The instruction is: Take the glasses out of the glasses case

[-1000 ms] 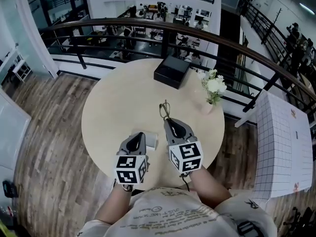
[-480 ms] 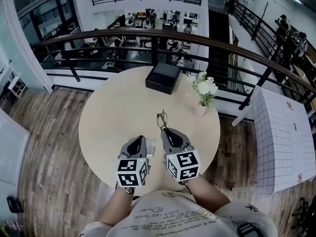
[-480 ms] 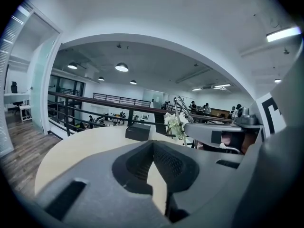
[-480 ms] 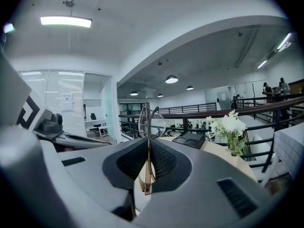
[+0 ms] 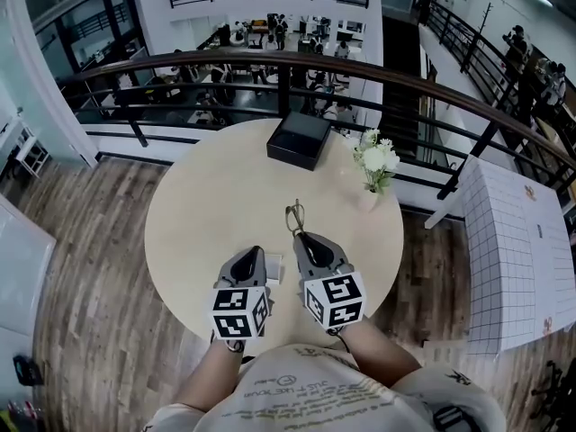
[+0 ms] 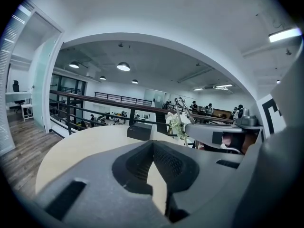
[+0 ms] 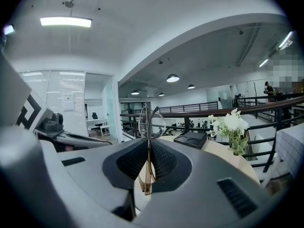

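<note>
our right gripper (image 5: 300, 238) is clamped on the glasses (image 5: 295, 214), pinching a thin temple arm so the round lenses stick out ahead of the jaws, above the round table (image 5: 202, 196). our left gripper (image 5: 255, 253) has its jaws pressed together on nothing. the pale glasses case (image 5: 274, 265) lies on the table between the two. farther off stand a black box (image 5: 298, 139) and white flowers (image 5: 375, 160).

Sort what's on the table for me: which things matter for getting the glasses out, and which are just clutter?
Job in hand:
glasses, pinched in the right claw
pale flat item beside the shut left claw, likely the case

Just lying about:
black box, far side
vase of white flowers
</note>
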{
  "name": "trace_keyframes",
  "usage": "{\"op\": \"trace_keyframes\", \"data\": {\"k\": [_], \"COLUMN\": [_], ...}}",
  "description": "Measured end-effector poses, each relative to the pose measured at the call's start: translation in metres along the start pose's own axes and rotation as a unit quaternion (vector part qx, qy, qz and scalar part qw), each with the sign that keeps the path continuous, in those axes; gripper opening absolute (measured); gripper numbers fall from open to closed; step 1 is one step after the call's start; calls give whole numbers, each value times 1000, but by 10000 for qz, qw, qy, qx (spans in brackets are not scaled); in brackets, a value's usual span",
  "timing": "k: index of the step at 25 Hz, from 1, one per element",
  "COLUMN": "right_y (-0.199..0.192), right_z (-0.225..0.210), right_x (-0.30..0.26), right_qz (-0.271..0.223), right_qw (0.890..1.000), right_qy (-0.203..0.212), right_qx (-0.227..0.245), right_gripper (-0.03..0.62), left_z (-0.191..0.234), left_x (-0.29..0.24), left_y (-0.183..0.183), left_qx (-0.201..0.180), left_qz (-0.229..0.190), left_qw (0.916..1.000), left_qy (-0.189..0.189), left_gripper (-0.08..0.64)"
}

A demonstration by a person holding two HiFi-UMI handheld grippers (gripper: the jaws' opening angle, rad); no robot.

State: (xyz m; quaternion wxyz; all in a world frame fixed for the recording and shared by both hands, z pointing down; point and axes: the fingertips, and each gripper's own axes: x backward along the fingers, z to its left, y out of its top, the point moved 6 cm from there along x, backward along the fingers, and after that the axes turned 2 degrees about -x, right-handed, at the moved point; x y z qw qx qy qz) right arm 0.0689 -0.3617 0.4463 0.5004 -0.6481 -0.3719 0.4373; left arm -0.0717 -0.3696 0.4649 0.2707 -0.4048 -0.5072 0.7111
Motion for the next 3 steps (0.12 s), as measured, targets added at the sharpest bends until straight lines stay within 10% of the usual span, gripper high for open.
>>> {"op": "trace_keyframes", "data": {"k": [3], "right_y": [-1], "right_z": [-3], "right_x": [-2], "right_qz": [14], "right_qw": [10000], "right_qy": [-10], "right_qx": [-6], "right_gripper": [29], "left_z": [1], "left_x": [-2], "left_y": [0], "left_qx": [14], "left_qz": [10], "left_qw": [10000], "left_qy": [-4], "left_gripper": [12]}}
